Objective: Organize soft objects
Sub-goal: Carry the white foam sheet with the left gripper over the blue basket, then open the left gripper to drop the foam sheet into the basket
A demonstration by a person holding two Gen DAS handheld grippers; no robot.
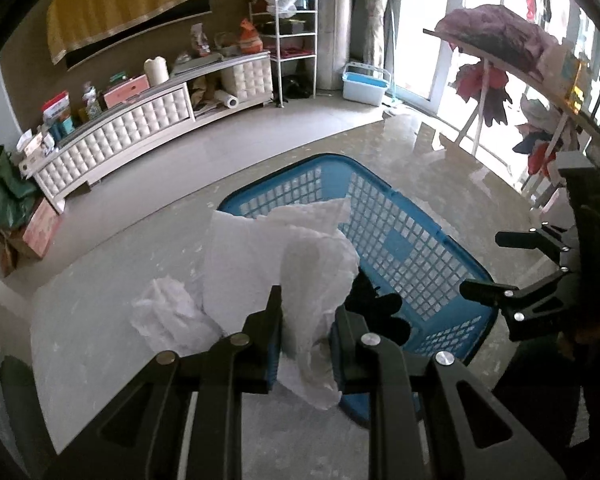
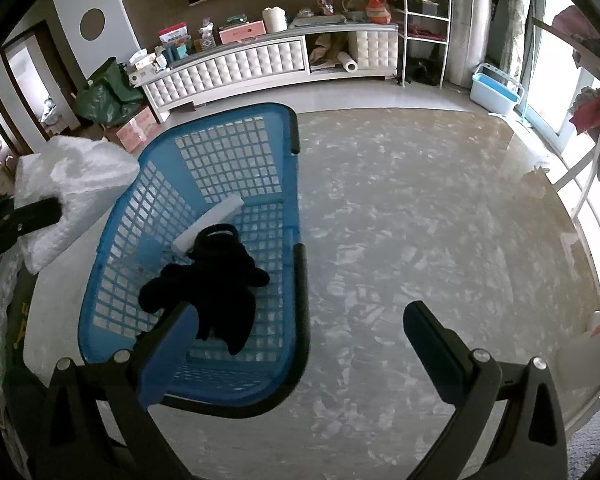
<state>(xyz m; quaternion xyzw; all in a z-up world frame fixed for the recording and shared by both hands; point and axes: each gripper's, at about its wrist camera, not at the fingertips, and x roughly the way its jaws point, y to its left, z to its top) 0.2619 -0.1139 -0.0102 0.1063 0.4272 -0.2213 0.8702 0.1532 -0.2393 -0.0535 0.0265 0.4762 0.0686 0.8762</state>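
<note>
Left gripper: tilted downward, clamped on white foam sheet beside blue basket.
Right gripper: tilted downward, jaws apart, empty.

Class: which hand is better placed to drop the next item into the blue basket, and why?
Left: the left gripper already grips white plastic wrap beside the blue laundry basket; the right gripper is open, empty.

Each camera rides on a hand-held gripper and looks steeply down along its two fingers. The left wrist view hangs close over the near end of the blue plastic lattice basket, facing the quilted white low cabinet. The right wrist view looks from just beside it, sharing basket, cabinet and glossy grey floor.
</note>
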